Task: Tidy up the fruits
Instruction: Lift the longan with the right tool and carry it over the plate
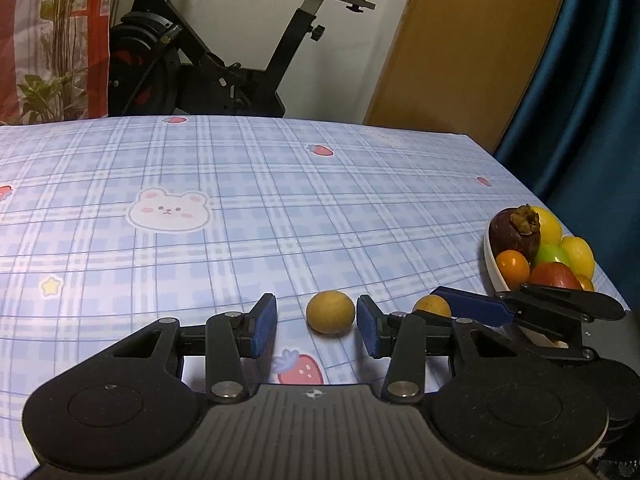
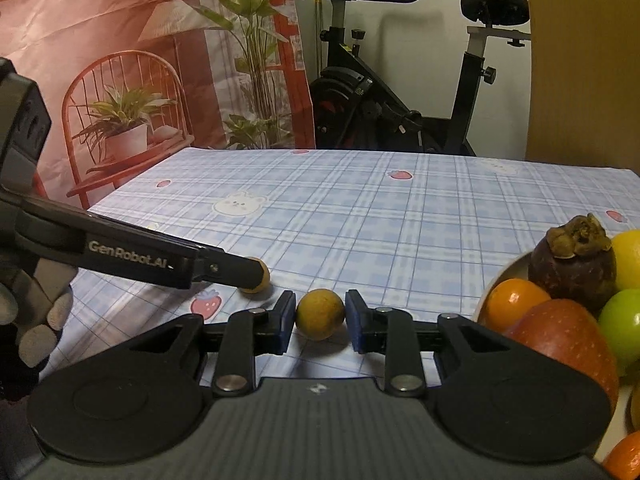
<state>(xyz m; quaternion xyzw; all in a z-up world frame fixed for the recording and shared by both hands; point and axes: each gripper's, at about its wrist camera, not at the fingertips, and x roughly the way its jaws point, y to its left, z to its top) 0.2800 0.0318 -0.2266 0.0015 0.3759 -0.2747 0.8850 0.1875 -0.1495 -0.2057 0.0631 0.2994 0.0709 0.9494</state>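
Two small yellow-brown round fruits lie near the front of the blue checked tablecloth (image 1: 240, 208). In the right wrist view my right gripper (image 2: 321, 320) is shut on one fruit (image 2: 320, 314), both blue pads against its sides. The same fruit (image 1: 432, 305) shows in the left wrist view beside the right gripper's finger (image 1: 476, 306). My left gripper (image 1: 317, 326) is open around the other fruit (image 1: 331, 312), with a gap at the left pad. That fruit (image 2: 258, 278) is half hidden behind the left gripper's finger (image 2: 224, 270). A white bowl (image 1: 490, 258) (image 2: 500, 274) of mixed fruit stands at the right.
The bowl holds a mangosteen (image 2: 572, 268), an orange (image 2: 508, 304), a red apple (image 2: 568, 340), a green apple and lemons. The table's right edge runs just past the bowl, beside a blue curtain (image 1: 580, 120). An exercise bike (image 1: 200, 60) stands behind the far edge. A person's gloved hand (image 2: 36, 320) holds the left gripper.
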